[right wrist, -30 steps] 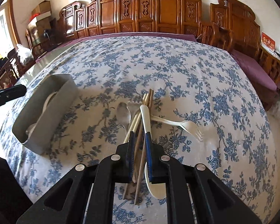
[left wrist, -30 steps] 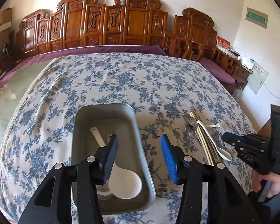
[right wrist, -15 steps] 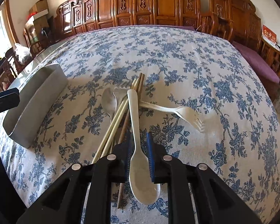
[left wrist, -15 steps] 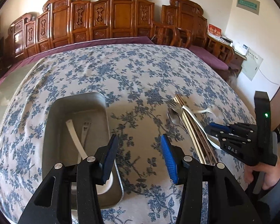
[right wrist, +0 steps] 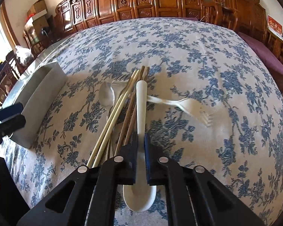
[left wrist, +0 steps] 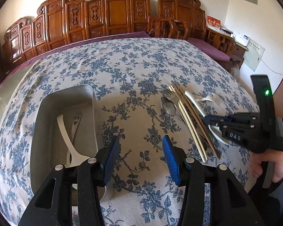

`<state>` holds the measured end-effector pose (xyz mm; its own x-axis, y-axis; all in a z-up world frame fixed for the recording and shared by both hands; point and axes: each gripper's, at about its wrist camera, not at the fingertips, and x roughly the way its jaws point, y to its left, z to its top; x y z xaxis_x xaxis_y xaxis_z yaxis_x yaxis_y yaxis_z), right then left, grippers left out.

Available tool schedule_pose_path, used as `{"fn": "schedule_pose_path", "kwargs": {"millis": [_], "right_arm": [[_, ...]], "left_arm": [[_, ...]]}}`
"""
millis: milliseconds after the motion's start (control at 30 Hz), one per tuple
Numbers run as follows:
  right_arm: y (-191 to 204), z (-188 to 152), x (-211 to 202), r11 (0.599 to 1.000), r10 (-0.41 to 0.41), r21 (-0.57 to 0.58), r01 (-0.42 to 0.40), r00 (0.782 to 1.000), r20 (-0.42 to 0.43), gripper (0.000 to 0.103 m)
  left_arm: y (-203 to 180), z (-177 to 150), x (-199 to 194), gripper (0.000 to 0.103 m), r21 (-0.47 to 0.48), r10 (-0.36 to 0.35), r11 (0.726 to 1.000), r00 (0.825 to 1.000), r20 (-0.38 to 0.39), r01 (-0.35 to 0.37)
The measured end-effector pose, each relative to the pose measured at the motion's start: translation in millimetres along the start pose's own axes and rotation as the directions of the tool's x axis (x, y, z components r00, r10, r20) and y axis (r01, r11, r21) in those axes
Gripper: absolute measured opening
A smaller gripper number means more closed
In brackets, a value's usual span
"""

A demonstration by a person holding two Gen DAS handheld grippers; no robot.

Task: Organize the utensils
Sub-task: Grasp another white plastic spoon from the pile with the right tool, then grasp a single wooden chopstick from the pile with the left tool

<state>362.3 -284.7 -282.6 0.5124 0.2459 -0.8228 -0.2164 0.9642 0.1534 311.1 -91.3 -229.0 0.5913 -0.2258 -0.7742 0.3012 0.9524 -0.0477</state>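
Note:
A pile of utensils lies on the flowered tablecloth: pale chopsticks (right wrist: 115, 113), brown chopsticks (right wrist: 131, 105), a metal spoon (right wrist: 106, 96), a white fork (right wrist: 186, 104) and a white soup spoon (right wrist: 141, 109). My right gripper (right wrist: 141, 141) is shut on the white soup spoon's handle, bowl end under the gripper; it also shows in the left wrist view (left wrist: 217, 122). My left gripper (left wrist: 140, 150) is open and empty above the cloth, just right of the grey metal tray (left wrist: 47, 101), which holds a white spoon (left wrist: 66, 137) and a metal utensil (left wrist: 76, 122).
Carved wooden chairs (left wrist: 113, 15) line the far side of the table. The tray also shows at the left of the right wrist view (right wrist: 41, 94). The table edge drops off at the right (left wrist: 235, 69).
My left gripper has moved right, off the tray and over the cloth. My right gripper has moved forward along the pile and now holds the white soup spoon between its fingers.

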Motion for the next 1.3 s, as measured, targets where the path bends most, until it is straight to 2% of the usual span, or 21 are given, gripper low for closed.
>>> {"fn": "schedule_pose_path", "kwargs": {"millis": [267,567,733,933,1100,1300], "right_arm": [[-14.2,4.8,-13.1,0.999,0.011,0.041,-0.013,0.998,0.056,0.008],[-27.8,6.9,-18.1,0.998,-0.002,0.070,-0.004,0.997,0.078,0.008],[-27.0,6.9,-18.6,0.999,-0.002,0.054,-0.003,0.997,0.079,0.008],[-29.3,7.3,-19.1,0.997,0.017,0.070,-0.022,0.996,0.085,0.008],[-30.4,8.5,-20.8,0.996,0.028,0.083,-0.036,0.995,0.094,0.008],[-26.9,9.4,-21.2,0.996,0.035,0.077,-0.042,0.995,0.096,0.008]], "left_arm": [[-19.1,5.1,8.5,0.045,0.021,-0.008,1.000,1.000,-0.010,0.009],[-50.3,7.7,38.2,0.045,0.023,-0.071,0.997,0.994,-0.085,0.073],[-64.7,11.4,55.6,0.045,0.031,-0.078,0.996,0.990,-0.120,0.083],[-75.1,15.7,79.5,0.032,0.031,-0.067,0.997,0.985,-0.161,0.073],[-77.8,19.2,83.6,0.015,0.026,-0.065,0.997,0.985,-0.161,0.070],[-79.3,21.1,88.7,0.014,0.035,-0.048,0.998,0.982,-0.183,0.055]]}}
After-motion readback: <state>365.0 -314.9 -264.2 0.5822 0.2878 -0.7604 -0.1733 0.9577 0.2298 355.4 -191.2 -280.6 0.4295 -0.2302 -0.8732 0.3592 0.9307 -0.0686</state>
